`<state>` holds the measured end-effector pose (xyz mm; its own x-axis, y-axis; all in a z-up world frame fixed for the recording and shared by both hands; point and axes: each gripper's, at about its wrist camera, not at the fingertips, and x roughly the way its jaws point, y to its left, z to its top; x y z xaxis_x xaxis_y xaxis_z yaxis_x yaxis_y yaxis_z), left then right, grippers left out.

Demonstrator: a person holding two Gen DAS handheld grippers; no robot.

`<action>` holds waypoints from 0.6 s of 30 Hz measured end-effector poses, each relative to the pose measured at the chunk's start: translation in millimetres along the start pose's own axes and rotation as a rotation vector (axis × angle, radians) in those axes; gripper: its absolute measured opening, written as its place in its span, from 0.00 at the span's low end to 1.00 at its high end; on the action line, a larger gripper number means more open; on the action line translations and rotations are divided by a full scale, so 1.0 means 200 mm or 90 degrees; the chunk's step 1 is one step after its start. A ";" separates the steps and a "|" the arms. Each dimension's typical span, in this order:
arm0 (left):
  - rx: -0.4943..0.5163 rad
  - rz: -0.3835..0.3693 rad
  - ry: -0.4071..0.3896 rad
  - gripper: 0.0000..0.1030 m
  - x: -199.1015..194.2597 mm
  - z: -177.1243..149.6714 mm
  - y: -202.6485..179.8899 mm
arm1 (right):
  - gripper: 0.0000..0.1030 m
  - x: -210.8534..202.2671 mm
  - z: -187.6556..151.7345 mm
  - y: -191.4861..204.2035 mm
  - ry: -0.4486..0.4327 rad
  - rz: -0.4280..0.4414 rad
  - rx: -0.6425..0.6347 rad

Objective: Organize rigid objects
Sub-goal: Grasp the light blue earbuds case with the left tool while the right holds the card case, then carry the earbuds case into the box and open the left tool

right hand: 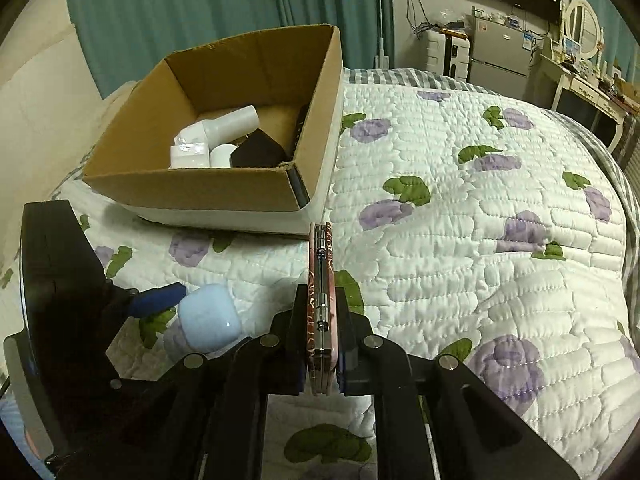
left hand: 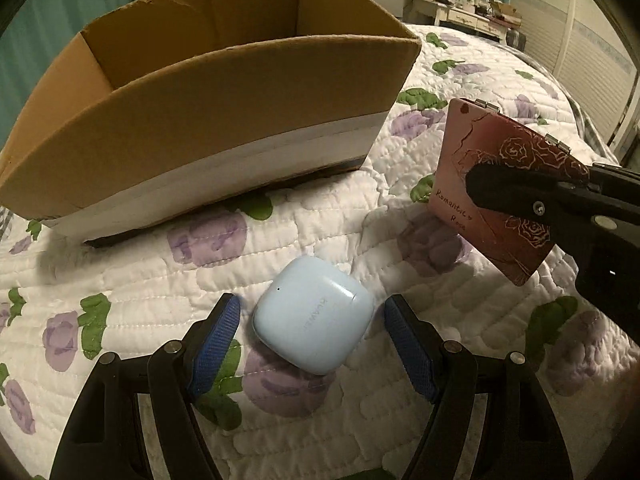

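Left gripper (left hand: 312, 332) sits wide open around the blue earbud case (left hand: 314, 320) on the quilt (right hand: 480, 240). Right gripper (right hand: 320, 340) clamps the pink compact mirror (right hand: 320, 300) edge-on near the cardboard box (right hand: 200, 196), whose contents are half hidden.

Left tool (left hand: 312, 332) spread wide; right tool (right hand: 320, 344) apparently clamped tight.
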<state>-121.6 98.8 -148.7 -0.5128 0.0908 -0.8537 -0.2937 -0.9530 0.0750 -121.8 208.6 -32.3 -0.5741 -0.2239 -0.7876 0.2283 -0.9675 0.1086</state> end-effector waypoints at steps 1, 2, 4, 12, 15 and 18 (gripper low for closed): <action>0.000 -0.001 -0.006 0.68 -0.01 0.00 0.00 | 0.09 -0.01 0.00 0.00 -0.001 -0.003 -0.002; 0.005 -0.001 -0.016 0.56 -0.04 -0.01 -0.01 | 0.09 -0.02 0.00 0.01 -0.003 -0.006 -0.005; 0.010 0.006 -0.025 0.56 -0.07 -0.02 -0.01 | 0.09 -0.05 0.01 0.01 -0.009 -0.013 -0.011; -0.018 0.032 -0.116 0.56 -0.41 0.01 0.08 | 0.09 -0.30 0.10 0.08 -0.063 -0.025 -0.050; -0.033 0.047 -0.157 0.56 -0.56 0.08 0.16 | 0.09 -0.40 0.20 0.10 -0.095 -0.019 -0.068; -0.057 0.058 -0.189 0.56 -0.66 0.18 0.27 | 0.09 -0.51 0.33 0.14 -0.130 -0.003 -0.082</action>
<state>-98.7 45.6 -13.2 -0.7507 0.0727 -0.6567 -0.1713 -0.9814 0.0872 -108.9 197.2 90.6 -0.7192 -0.2516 -0.6476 0.3168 -0.9483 0.0166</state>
